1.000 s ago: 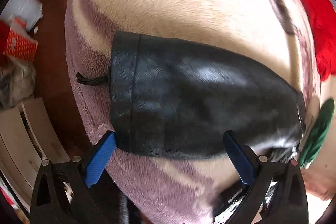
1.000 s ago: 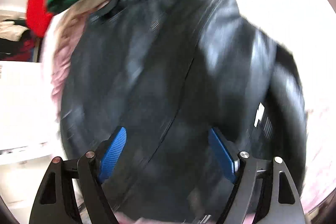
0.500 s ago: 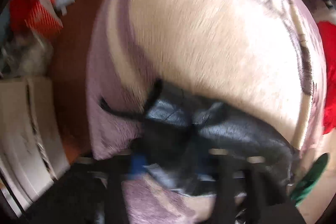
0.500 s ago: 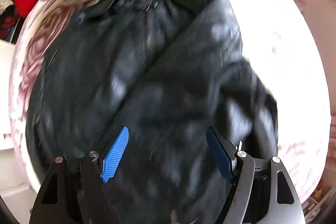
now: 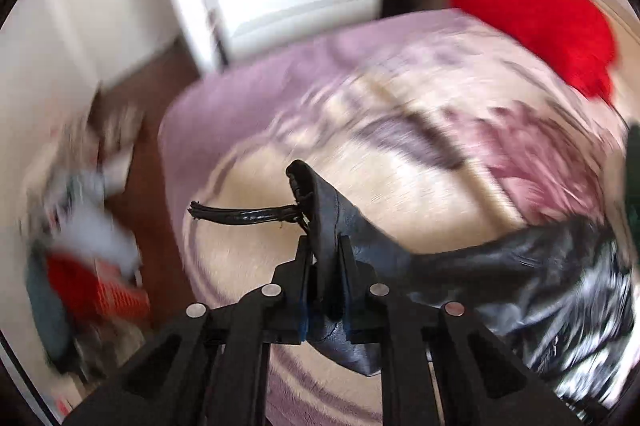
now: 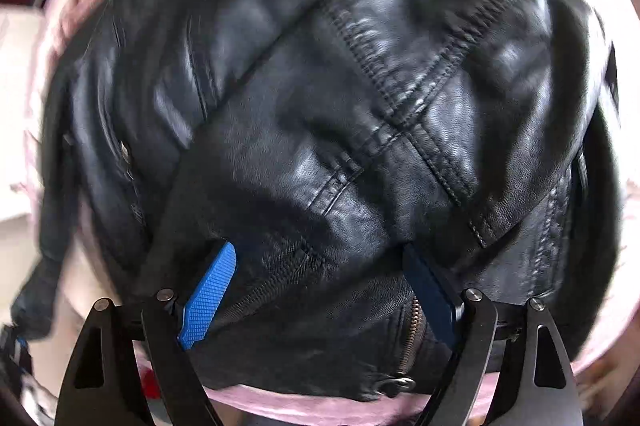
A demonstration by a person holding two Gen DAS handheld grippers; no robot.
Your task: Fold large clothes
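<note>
Left gripper (image 5: pixel 325 254) clenched on sleeve cuff (image 5: pixel 316 194) of black leather jacket (image 6: pixel 320 106), sleeve raised off blanket (image 5: pixel 400 186) at frame centre, likely for folding inward.
Right gripper (image 6: pixel 320 290) released, jaws opening; jacket body lies beneath, filling its frame, ungripped.

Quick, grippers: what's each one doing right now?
Left gripper: shut on the black jacket's cuff.
Right gripper: open, jaws opening over the jacket, gripping nothing.

A bed under a lilac-and-cream fleece blanket (image 5: pixel 256 98) carried the black leather jacket (image 6: pixel 320 114), crumpled across it. A red cushion (image 5: pixel 532 18) lay at its far corner.
</note>
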